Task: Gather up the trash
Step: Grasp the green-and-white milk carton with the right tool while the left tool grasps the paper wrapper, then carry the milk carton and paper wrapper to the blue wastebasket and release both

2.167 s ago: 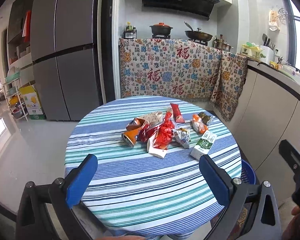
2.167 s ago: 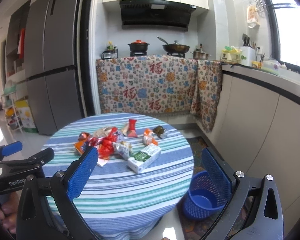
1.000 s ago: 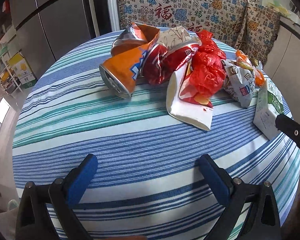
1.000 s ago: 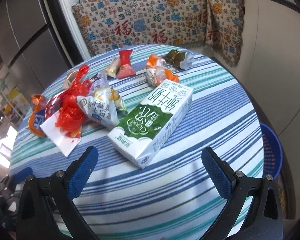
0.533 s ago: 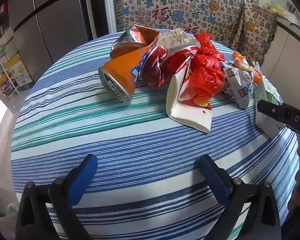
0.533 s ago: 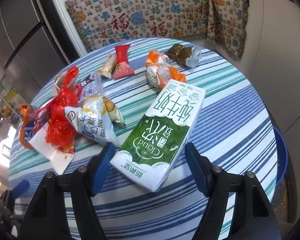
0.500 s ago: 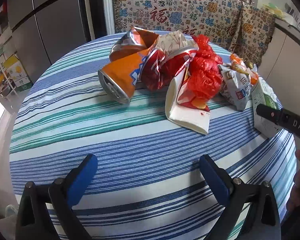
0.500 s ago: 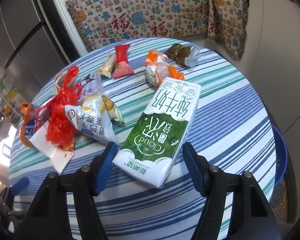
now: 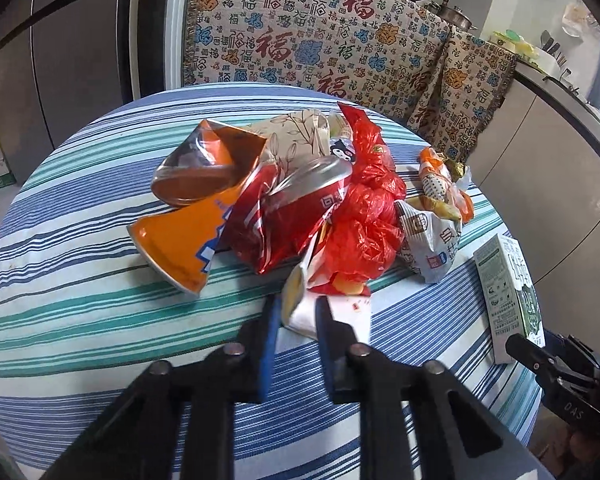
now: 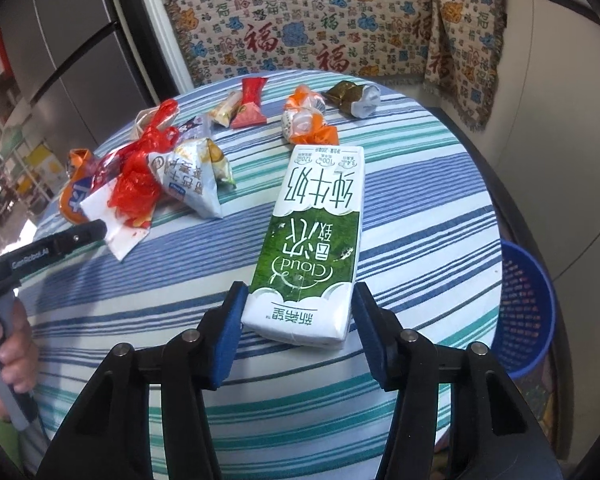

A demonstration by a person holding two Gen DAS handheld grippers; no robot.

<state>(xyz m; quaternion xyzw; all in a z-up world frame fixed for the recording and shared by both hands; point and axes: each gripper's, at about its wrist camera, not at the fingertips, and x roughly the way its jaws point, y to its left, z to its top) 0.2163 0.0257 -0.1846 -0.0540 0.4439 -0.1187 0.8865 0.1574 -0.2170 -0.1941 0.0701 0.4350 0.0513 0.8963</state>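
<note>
A pile of trash lies on the round striped table. My left gripper is shut on the near edge of a white snack bag that lies under a red plastic bag. Beside them lie a crushed orange can and a crushed red can. My right gripper is shut on the near end of a green and white milk carton, which rests on the table; it also shows in the left wrist view. Small wrappers lie farther back.
A blue mesh bin stands on the floor right of the table. A patterned cloth covers the counter behind. A grey fridge stands at the back left. The table edge is close below both grippers.
Both grippers moved in toward the table and closed. The left one now pinches the white snack bag. The right one closed on the milk carton's near end.
</note>
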